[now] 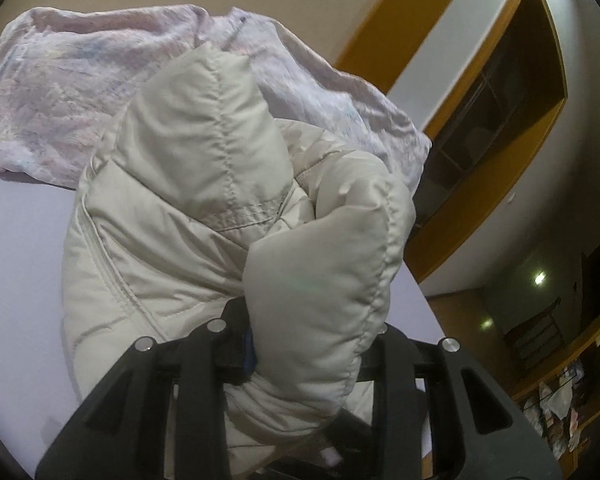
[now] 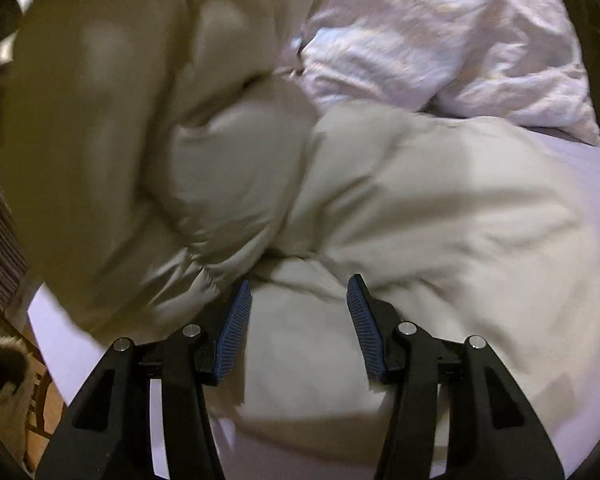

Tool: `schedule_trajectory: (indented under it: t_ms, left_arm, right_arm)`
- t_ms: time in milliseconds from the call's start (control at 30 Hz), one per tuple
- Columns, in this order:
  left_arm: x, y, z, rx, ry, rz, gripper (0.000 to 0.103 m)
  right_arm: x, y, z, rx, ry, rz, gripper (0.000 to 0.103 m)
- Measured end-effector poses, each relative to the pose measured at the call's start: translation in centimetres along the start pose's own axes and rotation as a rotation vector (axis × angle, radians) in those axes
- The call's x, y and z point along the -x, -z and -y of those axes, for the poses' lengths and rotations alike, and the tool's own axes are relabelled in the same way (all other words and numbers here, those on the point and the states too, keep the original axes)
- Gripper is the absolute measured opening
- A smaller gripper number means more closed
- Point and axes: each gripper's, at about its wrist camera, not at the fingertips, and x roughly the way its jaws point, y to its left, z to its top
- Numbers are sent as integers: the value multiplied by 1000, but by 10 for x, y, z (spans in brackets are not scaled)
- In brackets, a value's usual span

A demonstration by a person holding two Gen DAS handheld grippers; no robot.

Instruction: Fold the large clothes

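Left wrist view, from the left: pale bed (image 1: 16, 240) along the left edge, a crumpled lilac quilt (image 1: 72, 92) in the upper left, then the cream padded jacket (image 1: 172, 216) heaped through the middle. Lower centre: left gripper (image 1: 300, 364) clenched on a thick fold of the jacket, padding bulging up over the jaws and hiding the right-hand finger; only a sliver of blue pad (image 1: 249, 354) visible. Probably held like this to lift a sleeve or edge clear of the bed and carry it across for a fold. Far right: dark wooden shelving (image 1: 496, 120) set into the wall, contents too dim to tell; lower right corner, a shelf (image 1: 556, 404) with pale crumpled bits, blurred.

Right wrist view, from the left: raised part of the jacket (image 2: 112, 112) blurred in the upper left, the rest spread flat across the centre and right. Bottom centre: right gripper (image 2: 300, 320) released, jaws apart, hovering over the flat part with fabric showing between the blue pads (image 2: 234, 340) but not pinched. Likely placed to seize or pin the lower layer while the other side folds over. Upper right: quilt again, bunched behind the jacket.
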Motion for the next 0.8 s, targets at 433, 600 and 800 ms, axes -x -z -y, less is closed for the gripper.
schedule_trajectory:
  t_ms: [433, 600, 800]
  left_arm:
    - [-83, 48, 75, -106, 81, -232, 30]
    - [-124, 61, 92, -117, 90, -373, 30]
    - [-94, 45, 109, -223, 85, -378, 63]
  right_arm:
    - [62, 37, 77, -110, 125, 66, 53]
    - [67, 48, 93, -160, 124, 69, 53]
    - [66, 56, 99, -178, 111, 64, 53]
